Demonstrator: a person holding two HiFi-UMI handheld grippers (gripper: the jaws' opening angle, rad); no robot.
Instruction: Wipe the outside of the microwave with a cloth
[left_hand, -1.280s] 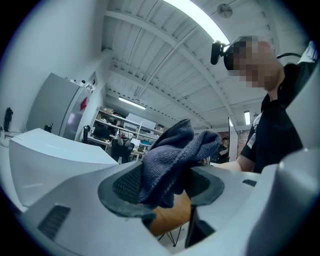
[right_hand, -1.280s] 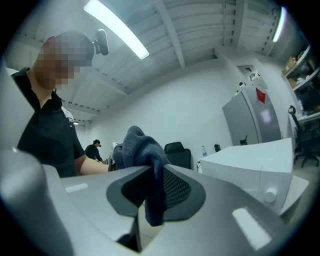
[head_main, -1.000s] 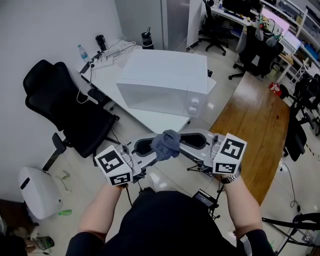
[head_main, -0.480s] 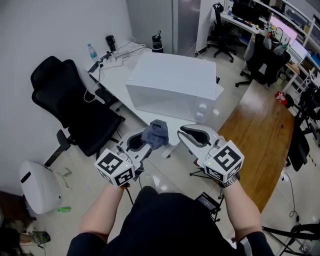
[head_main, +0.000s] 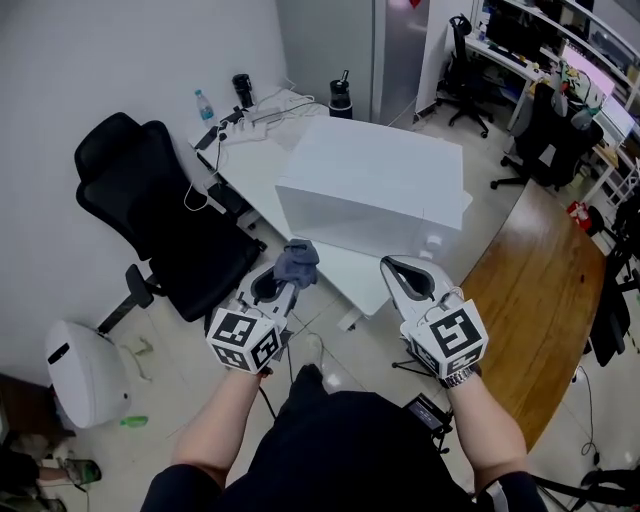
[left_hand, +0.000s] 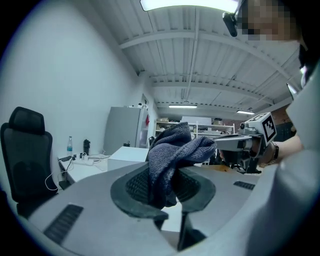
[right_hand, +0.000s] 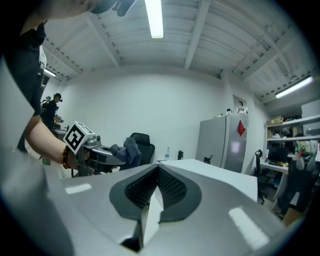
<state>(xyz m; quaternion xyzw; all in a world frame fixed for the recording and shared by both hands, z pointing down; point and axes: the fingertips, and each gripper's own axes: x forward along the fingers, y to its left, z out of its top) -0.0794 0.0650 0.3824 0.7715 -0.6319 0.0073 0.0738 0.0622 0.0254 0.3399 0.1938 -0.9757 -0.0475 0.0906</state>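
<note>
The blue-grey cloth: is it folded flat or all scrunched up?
Scrunched up. The blue-grey cloth sits in a wrinkled lump pinched between the left gripper's jaws, one end flopping over.

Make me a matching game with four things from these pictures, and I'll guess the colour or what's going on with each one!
Column one:
1. cloth
2. microwave
3. office chair
4. right gripper

Column two:
a. white, sitting on the table
b. shut, with nothing in it
c. black, standing beside the table
d. grey-blue, pinched in the left gripper

Pairs: 1-d, 2-a, 3-c, 4-b.
</note>
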